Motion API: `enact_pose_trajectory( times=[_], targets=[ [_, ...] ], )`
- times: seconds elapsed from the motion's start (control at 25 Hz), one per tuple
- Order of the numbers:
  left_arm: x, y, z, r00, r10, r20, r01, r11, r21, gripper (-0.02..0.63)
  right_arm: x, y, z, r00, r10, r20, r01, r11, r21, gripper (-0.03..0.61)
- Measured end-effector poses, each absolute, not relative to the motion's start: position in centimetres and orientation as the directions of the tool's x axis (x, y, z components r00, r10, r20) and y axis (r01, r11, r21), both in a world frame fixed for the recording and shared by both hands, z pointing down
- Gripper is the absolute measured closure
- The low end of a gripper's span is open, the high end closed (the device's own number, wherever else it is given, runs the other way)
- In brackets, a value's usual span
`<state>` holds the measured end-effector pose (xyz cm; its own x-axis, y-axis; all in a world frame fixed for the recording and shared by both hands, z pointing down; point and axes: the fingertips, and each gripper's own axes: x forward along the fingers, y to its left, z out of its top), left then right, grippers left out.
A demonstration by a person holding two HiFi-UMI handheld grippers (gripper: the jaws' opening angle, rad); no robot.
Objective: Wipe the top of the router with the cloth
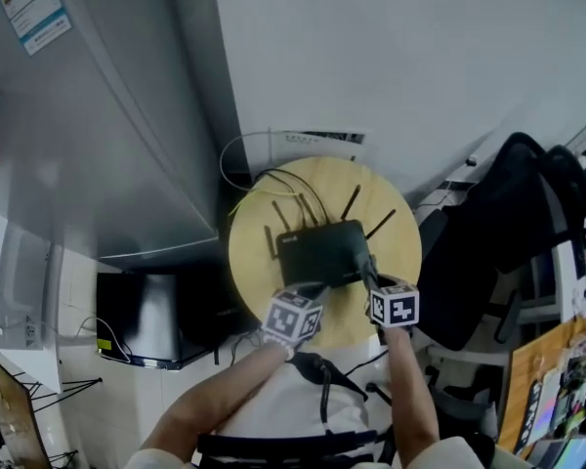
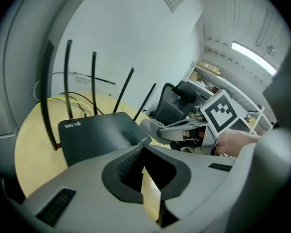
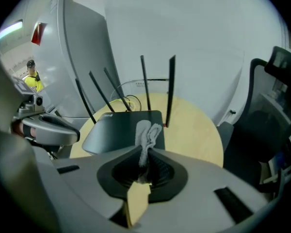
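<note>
A black router (image 1: 322,252) with several upright antennas lies on a round wooden table (image 1: 259,262). My right gripper (image 1: 368,274) is shut on a pale cloth (image 3: 146,134), and the cloth's free end lies on the router's top (image 3: 119,130) near its right edge. In the left gripper view the cloth (image 2: 151,126) shows at the right gripper's tip, over the router's (image 2: 94,135) right edge. My left gripper (image 1: 313,289) is shut with nothing visible between its jaws. Its tips (image 2: 144,141) are at the router's near corner.
A tall grey cabinet (image 1: 98,115) stands left of the table. A black office chair (image 1: 498,233) is close on the right. Cables (image 1: 249,179) run from the router's back toward the wall. A dark box (image 1: 142,320) sits on the floor at the left.
</note>
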<state>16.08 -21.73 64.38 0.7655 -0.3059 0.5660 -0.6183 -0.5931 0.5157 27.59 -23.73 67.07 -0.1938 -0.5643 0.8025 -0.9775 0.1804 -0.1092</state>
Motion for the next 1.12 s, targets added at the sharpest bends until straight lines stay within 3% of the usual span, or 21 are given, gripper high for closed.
enact_pose_trajectory(
  times=[0.24,0.4,0.6,1.12],
  targets=[
    [21.6,-22.0,64.0,0.797,-0.230,0.558,-0.551,-0.655,0.517,0.615,32.3,-25.0,68.7,-0.141,-0.536,0.832,-0.985,0.161,-0.063,0.541],
    [23.2,-22.2,63.4,0.809,-0.205,0.551,-0.523,-0.679,0.515,0.615,33.8,-26.6,70.7,-0.153,-0.493,0.857,-0.971,0.237,-0.037,0.541],
    [22.5,-22.1,63.8,0.803,-0.191,0.564,-0.526,-0.671,0.522,0.615,33.6,-27.9,73.6,-0.189,-0.399,0.897,-0.934,0.354,-0.039,0.541],
    [19.2,-22.8,65.2,0.776,-0.209,0.595,-0.576,-0.619,0.534,0.615,32.0,-28.5,74.2,-0.337,-0.343,0.877,-0.832,0.544,-0.107,0.540]
  ],
)
